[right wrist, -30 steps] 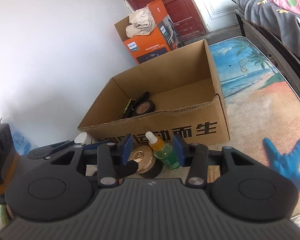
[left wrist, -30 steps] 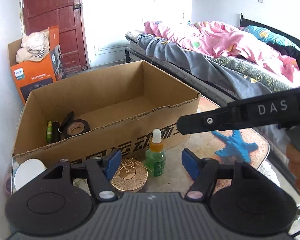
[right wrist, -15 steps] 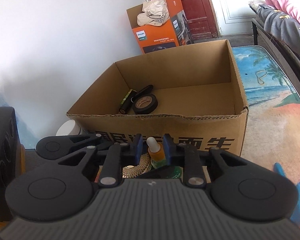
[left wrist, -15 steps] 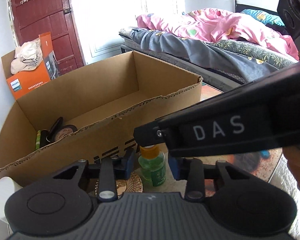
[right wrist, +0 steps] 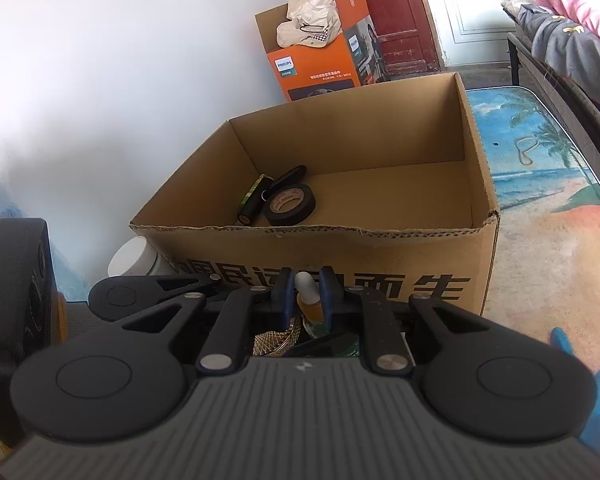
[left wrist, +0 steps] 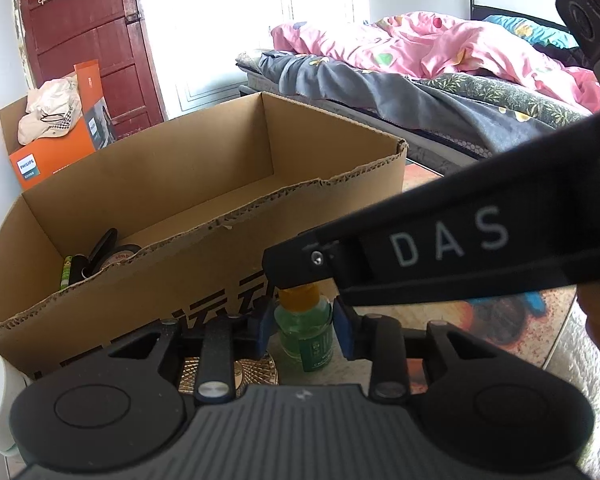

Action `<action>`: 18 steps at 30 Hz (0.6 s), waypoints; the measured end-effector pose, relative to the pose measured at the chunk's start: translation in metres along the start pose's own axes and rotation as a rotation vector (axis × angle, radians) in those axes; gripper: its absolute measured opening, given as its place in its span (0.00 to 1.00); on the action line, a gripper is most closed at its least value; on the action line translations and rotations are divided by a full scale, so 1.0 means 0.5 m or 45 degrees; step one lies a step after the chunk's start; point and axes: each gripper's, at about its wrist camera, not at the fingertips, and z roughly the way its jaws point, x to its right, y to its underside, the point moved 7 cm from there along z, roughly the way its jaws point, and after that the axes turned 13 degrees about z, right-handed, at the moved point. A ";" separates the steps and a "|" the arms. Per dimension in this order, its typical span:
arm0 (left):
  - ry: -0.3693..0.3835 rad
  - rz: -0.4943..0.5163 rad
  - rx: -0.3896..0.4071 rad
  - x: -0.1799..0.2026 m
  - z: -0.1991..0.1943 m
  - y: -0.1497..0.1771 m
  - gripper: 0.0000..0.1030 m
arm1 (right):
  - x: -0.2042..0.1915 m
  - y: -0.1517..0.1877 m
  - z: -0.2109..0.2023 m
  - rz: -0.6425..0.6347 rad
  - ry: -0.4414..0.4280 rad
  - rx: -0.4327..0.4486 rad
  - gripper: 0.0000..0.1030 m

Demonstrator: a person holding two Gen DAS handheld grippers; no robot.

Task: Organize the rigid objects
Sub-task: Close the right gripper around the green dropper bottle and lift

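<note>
A green dropper bottle [left wrist: 305, 334] with an orange neck and white bulb stands on the mat in front of the cardboard box [left wrist: 220, 152]. My left gripper [left wrist: 304, 322] is shut on its green body, blue pads pressing both sides. My right gripper [right wrist: 307, 300] reaches in from the right, above the left one. Its jaws are closing on the bottle's orange neck [right wrist: 309, 310], and the pads touch it. In the left wrist view the right gripper's black arm [left wrist: 440, 248] crosses over the bottle and hides its bulb. A gold round compact [left wrist: 260, 368] lies left of the bottle.
The open box [right wrist: 380, 132] holds a black tape roll [right wrist: 290, 205], a dark case and a green-and-black tube at its left end. A white cup [right wrist: 134, 260] stands at the box's left corner. An orange carton [left wrist: 56, 148] sits behind, a bed [left wrist: 420, 80] to the right.
Both grippers came down and forward to the dropper bottle and shut on it, the left on the body, the right on the neck. The bottle still stands in its place.
</note>
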 end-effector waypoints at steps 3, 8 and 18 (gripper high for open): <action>-0.017 0.020 0.006 0.009 -0.001 -0.001 0.33 | 0.000 -0.001 0.001 -0.010 0.002 -0.004 0.14; -0.033 0.015 0.020 0.016 -0.003 0.004 0.33 | 0.001 -0.002 0.001 -0.008 -0.006 -0.012 0.14; -0.044 0.018 0.062 0.026 -0.051 -0.005 0.33 | -0.021 -0.004 -0.049 -0.024 -0.013 -0.005 0.10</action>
